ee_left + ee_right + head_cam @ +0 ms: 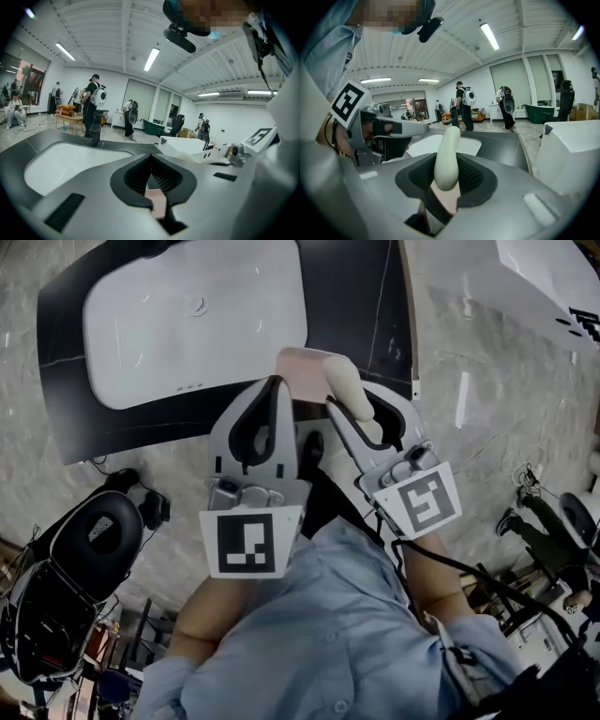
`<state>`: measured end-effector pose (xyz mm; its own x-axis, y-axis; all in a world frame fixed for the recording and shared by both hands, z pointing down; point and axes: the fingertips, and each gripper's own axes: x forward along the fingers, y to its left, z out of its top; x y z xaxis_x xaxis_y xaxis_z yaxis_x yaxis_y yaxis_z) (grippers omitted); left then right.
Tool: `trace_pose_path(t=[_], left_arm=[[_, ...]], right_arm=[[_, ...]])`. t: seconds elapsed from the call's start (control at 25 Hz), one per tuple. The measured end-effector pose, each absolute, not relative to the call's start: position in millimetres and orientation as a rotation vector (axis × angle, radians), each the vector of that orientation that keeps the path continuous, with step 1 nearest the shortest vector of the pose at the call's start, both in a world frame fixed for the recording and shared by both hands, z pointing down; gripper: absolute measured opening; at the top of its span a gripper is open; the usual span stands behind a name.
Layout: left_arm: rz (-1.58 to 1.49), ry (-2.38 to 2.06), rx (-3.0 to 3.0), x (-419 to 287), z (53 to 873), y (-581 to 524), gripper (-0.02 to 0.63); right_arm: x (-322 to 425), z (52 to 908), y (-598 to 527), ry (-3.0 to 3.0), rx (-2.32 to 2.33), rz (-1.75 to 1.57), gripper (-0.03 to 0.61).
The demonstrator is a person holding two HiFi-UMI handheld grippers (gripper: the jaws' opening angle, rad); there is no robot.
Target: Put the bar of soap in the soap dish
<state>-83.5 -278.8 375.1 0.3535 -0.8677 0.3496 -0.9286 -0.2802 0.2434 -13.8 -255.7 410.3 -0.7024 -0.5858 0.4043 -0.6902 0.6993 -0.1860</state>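
Observation:
A cream bar of soap (pixel 354 395) stands on end between the jaws of my right gripper (pixel 361 413), which is shut on it; in the right gripper view the soap (pixel 447 154) rises out of the black pads. A pale pink soap dish (pixel 302 367) shows over the black counter (pixel 356 296), right of the basin. It lies just beyond the tips of my left gripper (pixel 275 390) and partly behind the soap. In the left gripper view the left gripper (pixel 151 161) has its tips together with nothing between them. Whether either gripper touches the dish is hidden.
A white sink basin (pixel 187 315) is set in the counter, with a dark tap (pixel 96 131) at its far side. A white box (pixel 553 277) stands to the right. On the floor lie a black case (pixel 84 549) at the left and cables at the right. People stand far off.

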Motion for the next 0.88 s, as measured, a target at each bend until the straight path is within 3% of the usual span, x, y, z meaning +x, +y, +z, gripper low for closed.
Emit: trace_pose_path(t=[0.88], left_arm=[[0.208, -1.531, 2.115, -90.8, 421.3, -305.7, 0.008]], right_arm=[[-13.2, 514.4, -261.2, -2.35, 0.793, 0.293, 0.117]])
